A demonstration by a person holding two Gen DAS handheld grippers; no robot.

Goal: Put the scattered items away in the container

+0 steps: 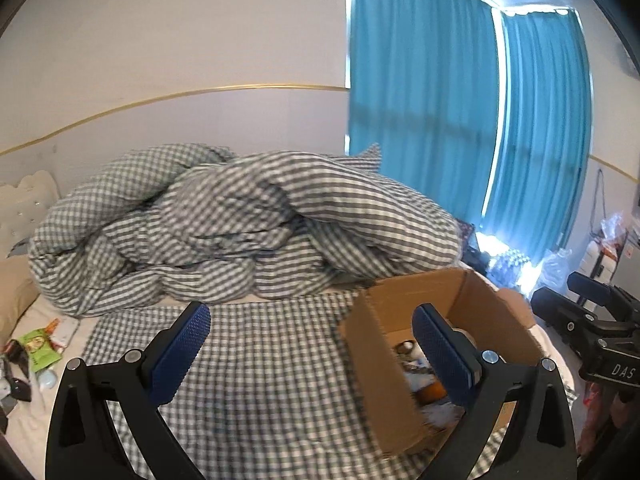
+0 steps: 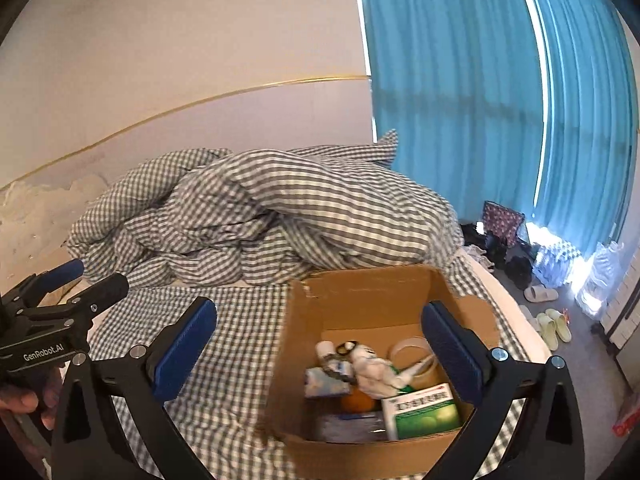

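Observation:
An open cardboard box [image 2: 360, 292] stands on the checked bed sheet; it holds a green and white medicine box [image 2: 424, 412], a white toy figure [image 2: 372, 364], a tape roll [image 2: 408, 350] and an orange thing [image 2: 356, 400]. My right gripper [image 2: 320, 356] hangs open above the box's left wall, nothing between its blue pads. My left gripper [image 1: 312, 354] is open too and empty, over the sheet just left of the box [image 1: 420, 292]. Scattered items lie at the bed's left edge: a green packet [image 1: 38, 346] and dark small things [image 1: 18, 380].
A bundled grey checked duvet [image 1: 224, 224] fills the back of the bed. Blue curtains [image 1: 460, 100] hang behind. Slippers [image 2: 554, 326] and bags lie on the floor to the right. A beige pillow [image 1: 14, 296] sits at the far left.

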